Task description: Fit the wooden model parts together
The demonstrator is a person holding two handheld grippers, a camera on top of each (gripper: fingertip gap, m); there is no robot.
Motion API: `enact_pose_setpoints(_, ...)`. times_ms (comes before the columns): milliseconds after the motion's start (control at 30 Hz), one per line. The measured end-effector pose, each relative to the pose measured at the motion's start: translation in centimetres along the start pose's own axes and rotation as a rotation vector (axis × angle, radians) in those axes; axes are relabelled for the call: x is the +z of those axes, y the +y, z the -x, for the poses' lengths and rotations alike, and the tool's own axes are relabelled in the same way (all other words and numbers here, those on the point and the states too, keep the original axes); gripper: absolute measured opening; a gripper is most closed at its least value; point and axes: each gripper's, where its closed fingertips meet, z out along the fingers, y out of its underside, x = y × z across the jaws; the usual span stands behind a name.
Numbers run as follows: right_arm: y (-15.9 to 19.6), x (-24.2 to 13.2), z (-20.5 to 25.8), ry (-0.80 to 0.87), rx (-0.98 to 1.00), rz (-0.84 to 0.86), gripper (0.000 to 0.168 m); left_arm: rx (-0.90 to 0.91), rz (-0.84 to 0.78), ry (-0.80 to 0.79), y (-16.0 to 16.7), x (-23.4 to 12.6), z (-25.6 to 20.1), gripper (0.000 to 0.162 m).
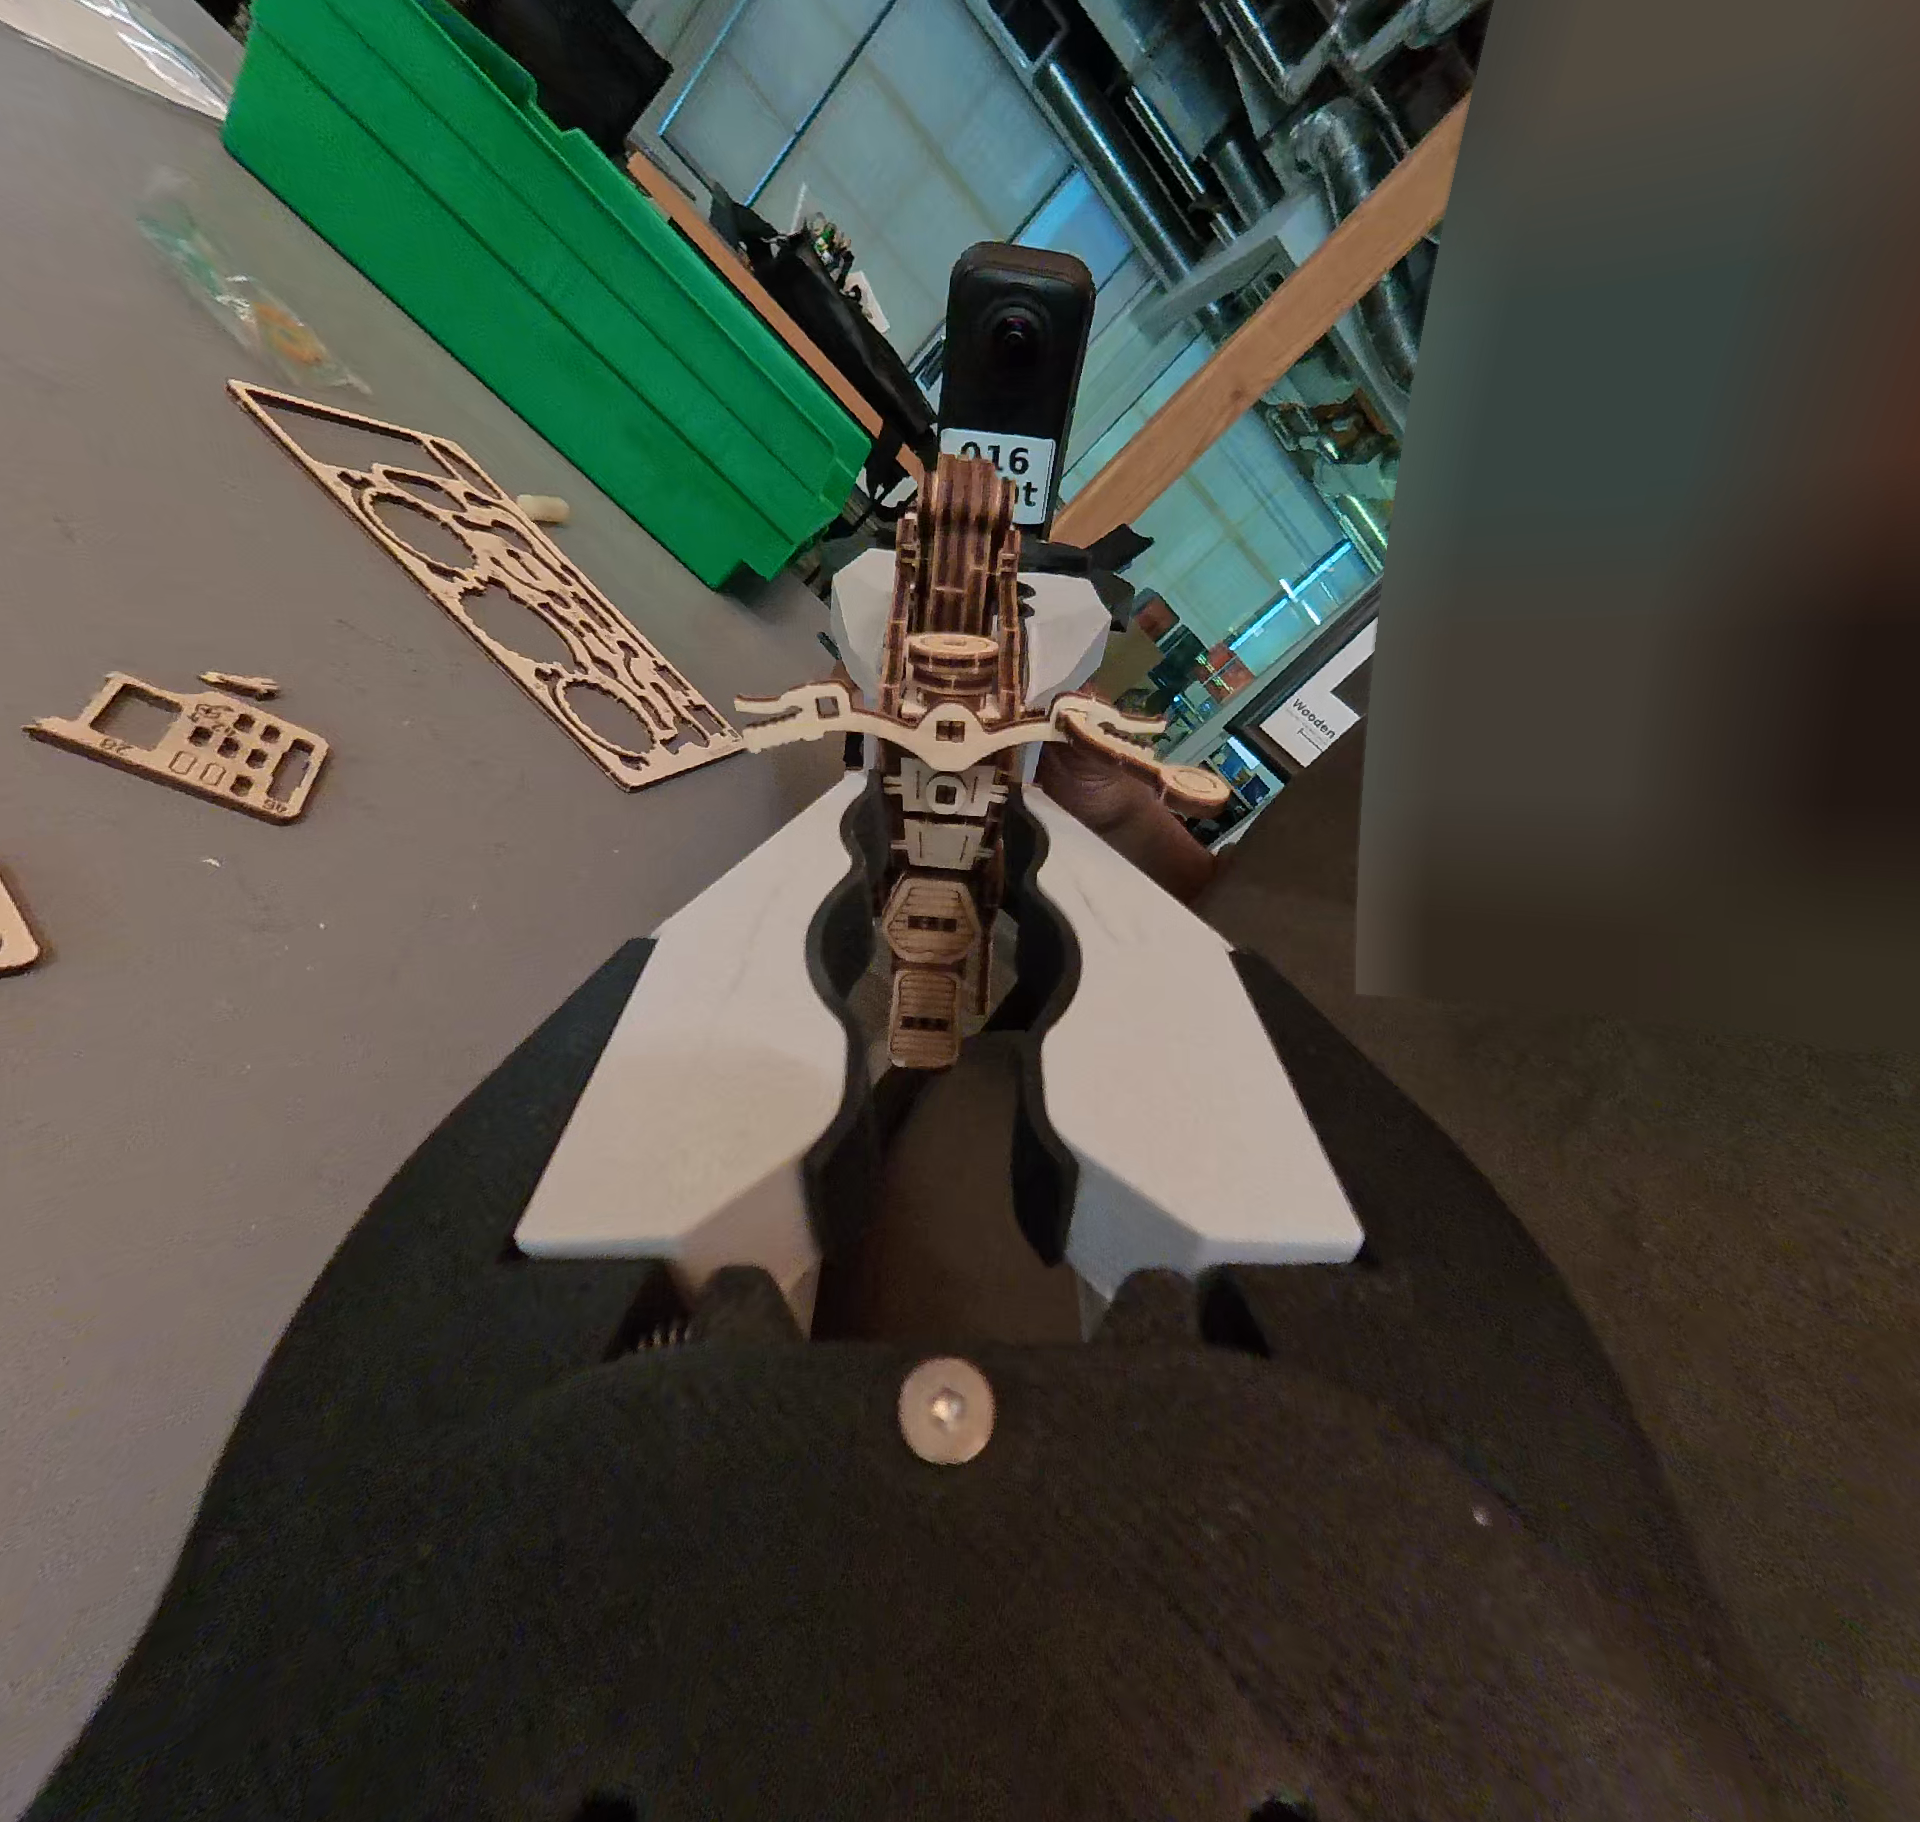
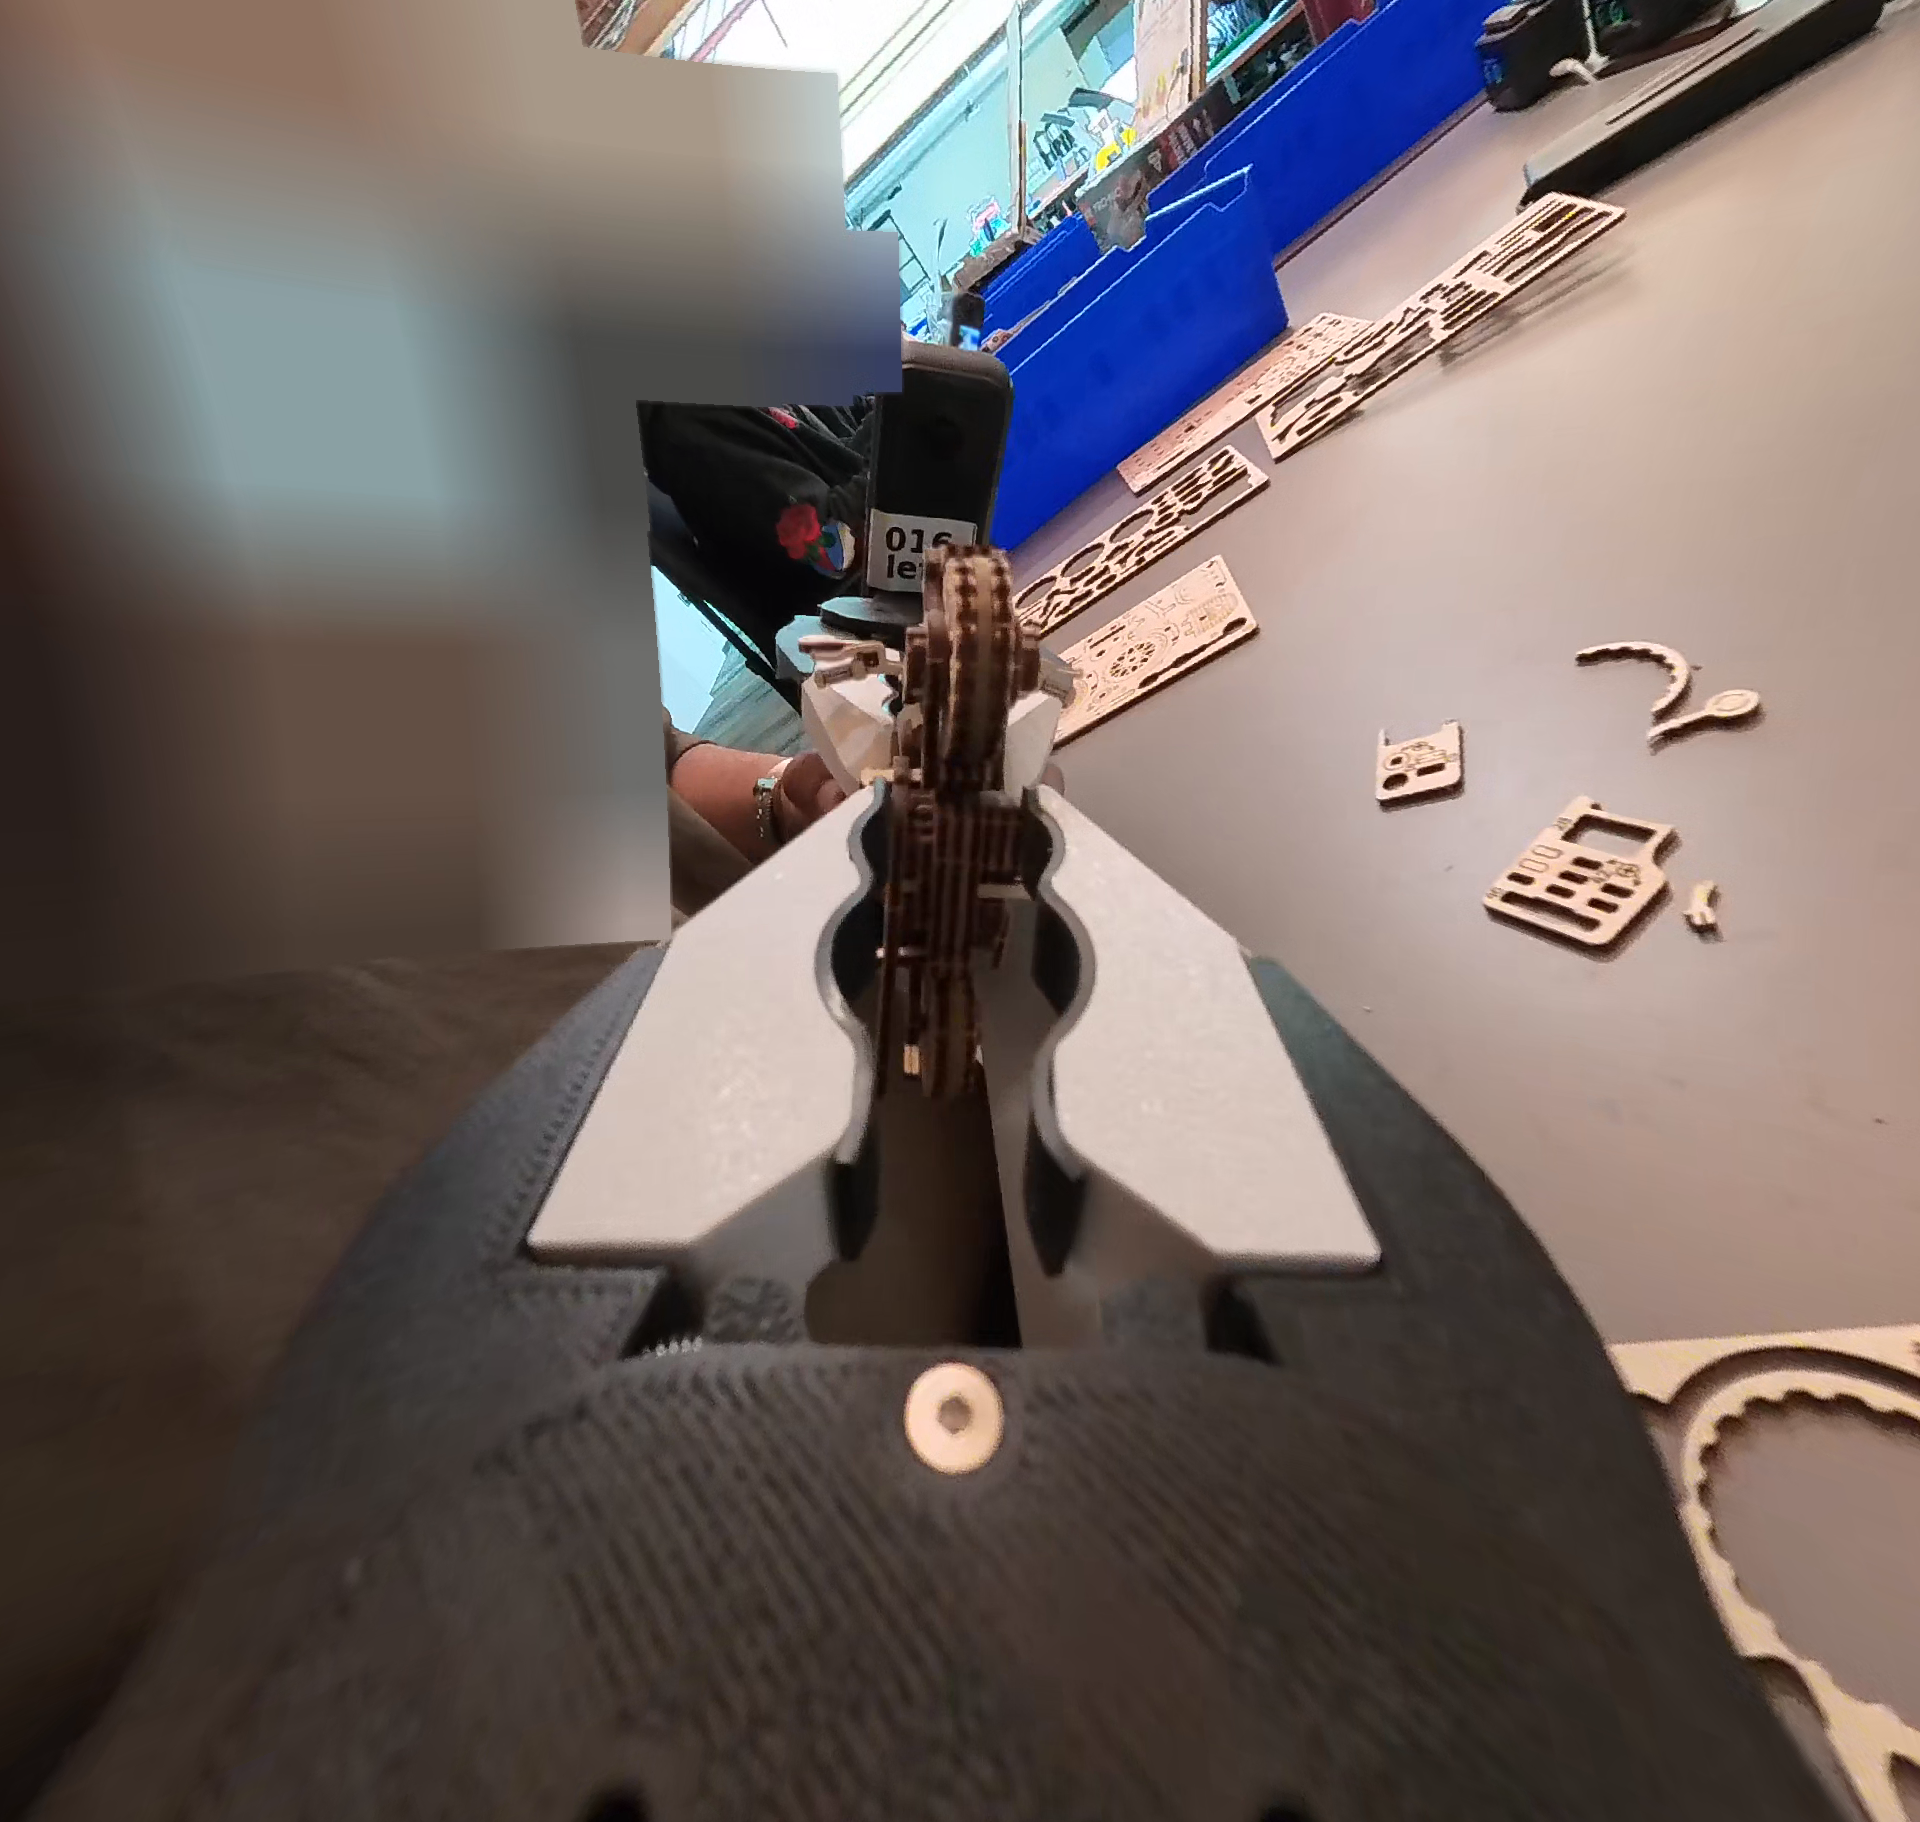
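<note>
Left wrist view looks along two pale, matte plastic fingers with wavy black inner pads, set in a grainy black printed body with a bright screw head. The left gripper (image 1: 940, 899) has its jaws narrowed onto the wooden model (image 1: 945, 733), a layered laser-cut plywood build with dark scorched edges, slotted panels and a rounded, ribbed top. A thin, pale handlebar-shaped piece (image 1: 935, 728) crosses it just past the fingertips, reaching out to both sides. Beyond the model stands the right gripper (image 1: 961, 629), facing back.

Right wrist view shows the same model (image 2: 951, 816) edge-on, its stacked brown layers standing between the jaws of the right gripper (image 2: 951, 827), which are likewise drawn in around it; the left gripper (image 2: 925, 723) meets it from the far side.

Left of the left jaws, on the smooth grey desk (image 1: 312, 993), lie a flat cut-out plywood sheet (image 1: 488, 588) with round holes and a small perforated offcut (image 1: 197, 746), with a glossy green bin (image 1: 540, 276) beyond.
</note>
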Motion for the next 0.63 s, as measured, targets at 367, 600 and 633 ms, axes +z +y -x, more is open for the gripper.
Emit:
enact_pose_setpoints(367, -0.5, -0.4, -0.2, 0.028, -0.013, -0.015, 0.029, -0.001, -0.007, -0.017, -0.2, -0.1, 0.3, 0.019)
enact_pose_setpoints(600, -1.5, -1.3, -1.0, 0.154, -0.167, -0.036, 0.021, -0.098, -0.073, -0.089, -1.1, -0.9, 2.3, 0.018)
enact_pose_setpoints(633, -1.4, -1.2, -1.0, 0.168, -0.192, -0.026, 0.018, -0.118, -0.088, -0.091, -1.3, -1.1, 2.5, 0.018)
